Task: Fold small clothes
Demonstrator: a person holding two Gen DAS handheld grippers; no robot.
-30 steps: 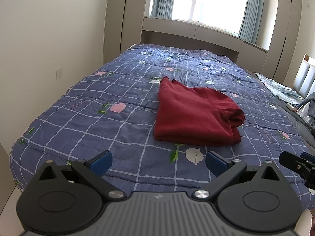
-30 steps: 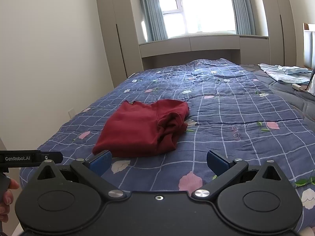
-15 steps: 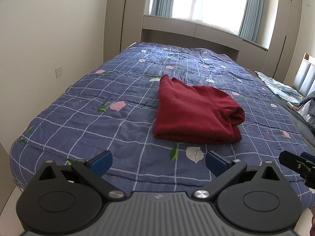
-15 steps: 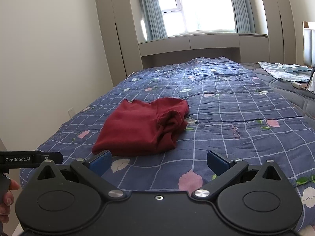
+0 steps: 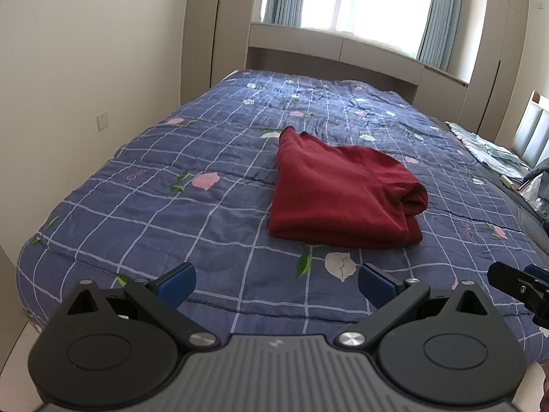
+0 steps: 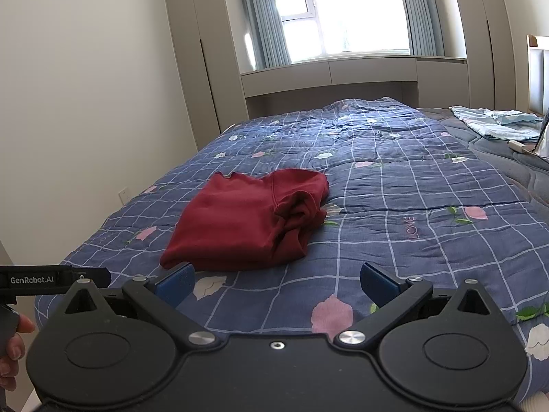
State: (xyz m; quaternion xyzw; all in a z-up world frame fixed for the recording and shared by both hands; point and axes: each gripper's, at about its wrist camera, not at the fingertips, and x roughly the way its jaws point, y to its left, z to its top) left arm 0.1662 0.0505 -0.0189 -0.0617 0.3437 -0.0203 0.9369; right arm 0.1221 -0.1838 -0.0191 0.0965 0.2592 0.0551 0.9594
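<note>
A: Item one, setting. Bedroom; bright window [image 5: 357, 3] at top centre of the left view, pale wardrobes to either side. Work surface: blue checked quilt [image 5: 171, 206] with flower prints, filling the middle of both views.

B: Item two, the task's thing?

A: One red garment [image 5: 339, 192], folded into a rough rectangle, lying on the quilt just right of centre in the left view and left of centre in the right view [image 6: 250, 219]. Its right end shows bunched layers, less tidy than the flat left edge.

B: Tongs?

A: Left gripper [image 5: 274, 283], bottom of frame: jaws spread wide, nothing between them. Right gripper [image 6: 276, 283]: likewise wide apart, empty. Both sit above the near edge of the quilt, well apart from the garment.

B: Change against the last second?

A: Slight only. The garment sits marginally lower in each frame than a second ago; its shape is unaltered. Neither gripper has closed or touched cloth.

B: Meaning?

A: Probably this piece is finished, unless the bunched end gets tidied.

B: Other stock?

A: Light blue cloth [image 6: 494, 123], upper right of the right view, far side of the bed.
</note>
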